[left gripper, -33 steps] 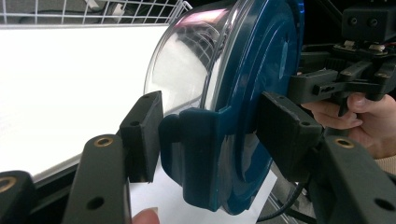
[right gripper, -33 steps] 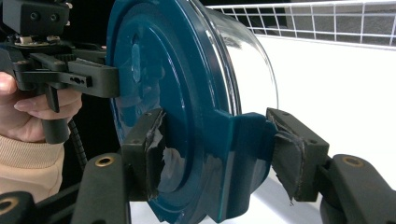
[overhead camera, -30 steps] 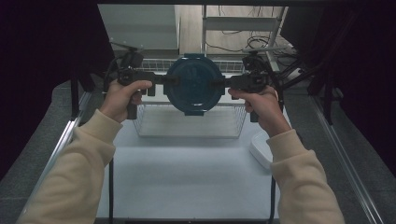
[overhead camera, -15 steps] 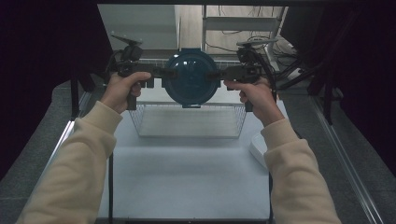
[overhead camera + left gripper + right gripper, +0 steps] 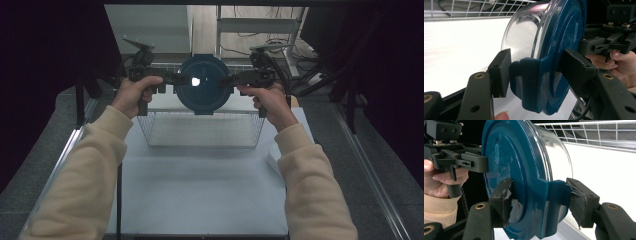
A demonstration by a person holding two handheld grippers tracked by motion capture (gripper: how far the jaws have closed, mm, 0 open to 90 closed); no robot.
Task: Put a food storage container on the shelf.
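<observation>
Both grippers are up off the table (image 5: 200, 180) here, and between them hangs a round clear container (image 5: 204, 85) with a dark blue lid (image 5: 516, 170), held in the air above the wire basket (image 5: 200, 131) at the far end of the white surface. The left gripper (image 5: 181, 78) comes in from one side, the right gripper (image 5: 227, 79) from the other, dead level with each other.

Through the left gripper view, its fingers (image 5: 500, 72) are pinching a blue latch tab (image 5: 531, 82) on the lid's edge: one pad on the clear-bowl side, the other flat on the lid's outer face. The container is tipped on its side, lid facing the person.

The right gripper view gives the mirror picture: fingers (image 5: 581, 200) clamped on the opposite tab (image 5: 551, 202), one pad on the lid face, one behind the tab (the padding on both looks torn and frayed). The clear bowl (image 5: 556, 152) points away toward the basket's grid.

Cream sleeves (image 5: 95, 170) reach in from below, each hand (image 5: 132, 95) wrapped round a handle
</observation>
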